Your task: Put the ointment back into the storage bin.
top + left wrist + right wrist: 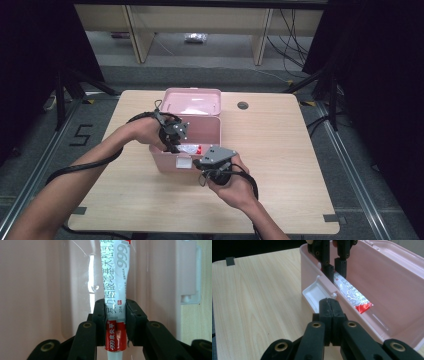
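Bare forearms; black grippers with brass-coloured screws, the right gripper (202, 163) topped by a grey triangular plate (cable trailing toward six o'clock).

The left forearm (75, 180) is stretched from the near left corner of the tabletop toward its middle, wrist slightly bent inward. The left hand-held gripper (115, 315) is pointed downward, its black jaws pressed on both sides of what is gripped between them. The right forearm (260, 217) is brought in from the near edge, and the right hand (232, 187) is wrapped round the handle of the right hand-held gripper (332, 306), which is held nearly level, aimed away from the near edge, with its jaws fully closed, pad against pad, on nothing.
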The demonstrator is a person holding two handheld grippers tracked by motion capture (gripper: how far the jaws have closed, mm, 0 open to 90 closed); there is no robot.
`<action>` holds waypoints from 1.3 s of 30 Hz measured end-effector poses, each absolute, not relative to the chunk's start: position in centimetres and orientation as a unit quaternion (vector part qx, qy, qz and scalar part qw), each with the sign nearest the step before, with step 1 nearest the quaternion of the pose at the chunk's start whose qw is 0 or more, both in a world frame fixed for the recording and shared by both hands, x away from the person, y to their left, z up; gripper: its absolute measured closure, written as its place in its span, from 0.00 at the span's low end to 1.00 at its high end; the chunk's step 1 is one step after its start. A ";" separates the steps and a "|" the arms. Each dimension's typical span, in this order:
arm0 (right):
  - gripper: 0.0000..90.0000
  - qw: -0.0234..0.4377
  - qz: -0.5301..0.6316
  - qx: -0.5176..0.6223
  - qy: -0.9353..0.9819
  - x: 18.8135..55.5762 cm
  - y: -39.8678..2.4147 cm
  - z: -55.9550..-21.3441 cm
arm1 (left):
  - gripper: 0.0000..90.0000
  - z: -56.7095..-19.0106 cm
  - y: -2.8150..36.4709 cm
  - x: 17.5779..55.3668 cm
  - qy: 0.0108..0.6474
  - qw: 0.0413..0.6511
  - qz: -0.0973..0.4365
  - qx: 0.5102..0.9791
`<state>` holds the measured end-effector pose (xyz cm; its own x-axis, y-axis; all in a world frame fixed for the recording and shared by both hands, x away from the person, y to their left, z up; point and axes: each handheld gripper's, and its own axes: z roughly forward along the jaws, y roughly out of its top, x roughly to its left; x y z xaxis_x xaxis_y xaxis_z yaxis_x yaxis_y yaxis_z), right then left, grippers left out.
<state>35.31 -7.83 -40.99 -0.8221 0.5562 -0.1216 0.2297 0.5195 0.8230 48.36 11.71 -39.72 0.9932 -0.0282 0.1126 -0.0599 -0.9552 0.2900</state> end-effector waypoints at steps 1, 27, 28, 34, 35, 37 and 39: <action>1.00 0.188 0.432 0.231 0.851 35.3 -7.9 -41.0 | 0.80 -39.8 11.7 48.4 -0.021 0.148 0.052 0.987; 1.00 0.191 0.429 0.223 0.855 35.4 -8.0 -40.9 | 0.80 -40.9 11.2 49.0 -0.023 0.133 0.043 0.990; 1.00 0.190 0.429 0.223 0.855 35.4 -8.0 -40.9 | 0.80 -40.9 11.2 49.1 -0.026 0.128 0.043 0.990; 1.00 0.183 0.430 0.232 0.853 35.3 -7.9 -40.9 | 0.80 -41.2 11.3 49.3 -0.020 0.126 0.045 0.991; 1.00 0.182 0.430 0.232 0.853 35.3 -7.9 -40.9 | 0.80 -41.2 11.3 49.4 -0.020 0.127 0.045 0.991; 1.00 0.182 0.430 0.233 0.853 35.2 -7.9 -40.9 | 0.80 -41.2 11.3 49.4 -0.020 0.126 0.045 0.991; 1.00 0.188 0.433 0.227 0.852 35.4 -7.9 -40.9 | 0.79 -41.3 11.2 49.5 -0.021 0.125 0.047 0.991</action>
<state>35.35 -7.91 -40.92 -0.8262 0.5494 -0.1243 0.2238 0.5227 0.8226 49.45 11.24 -41.26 0.9946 -0.0298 0.0994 -0.0535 -0.9679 0.2456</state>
